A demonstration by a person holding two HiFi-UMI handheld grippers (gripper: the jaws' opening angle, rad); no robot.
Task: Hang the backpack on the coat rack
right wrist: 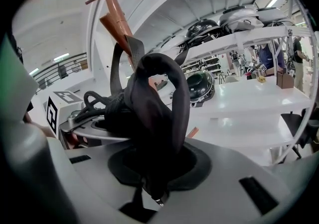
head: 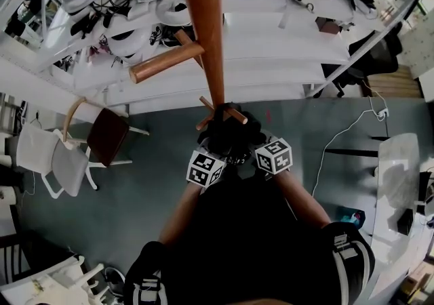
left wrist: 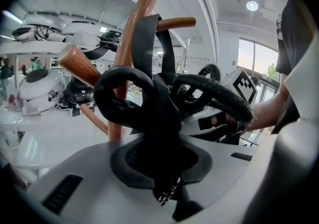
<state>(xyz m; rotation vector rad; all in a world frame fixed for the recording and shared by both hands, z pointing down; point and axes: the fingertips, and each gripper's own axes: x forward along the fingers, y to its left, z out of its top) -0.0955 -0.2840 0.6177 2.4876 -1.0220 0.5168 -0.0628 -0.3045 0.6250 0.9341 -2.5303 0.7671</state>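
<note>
The black backpack [head: 229, 131] hangs bunched against the wooden coat rack [head: 211, 39], just under a short lower peg [head: 235, 116]. My left gripper [head: 214, 149] and right gripper [head: 256, 142] sit side by side below it, their fingertips buried in the fabric. In the left gripper view my left gripper [left wrist: 160, 166] is shut on a black strap [left wrist: 149, 113] looped before the rack's pole [left wrist: 130, 34]. My right gripper [right wrist: 155, 166] is shut on a padded strap [right wrist: 159, 103], and the rack [right wrist: 115, 11] rises behind it.
White shelving [head: 285, 46] with several black-and-white helmets stands behind the rack. A dark chair [head: 107, 135] and a white chair [head: 47, 154] stand on the grey floor at left. A white table [head: 400, 181] and a floor cable [head: 339, 137] are at right.
</note>
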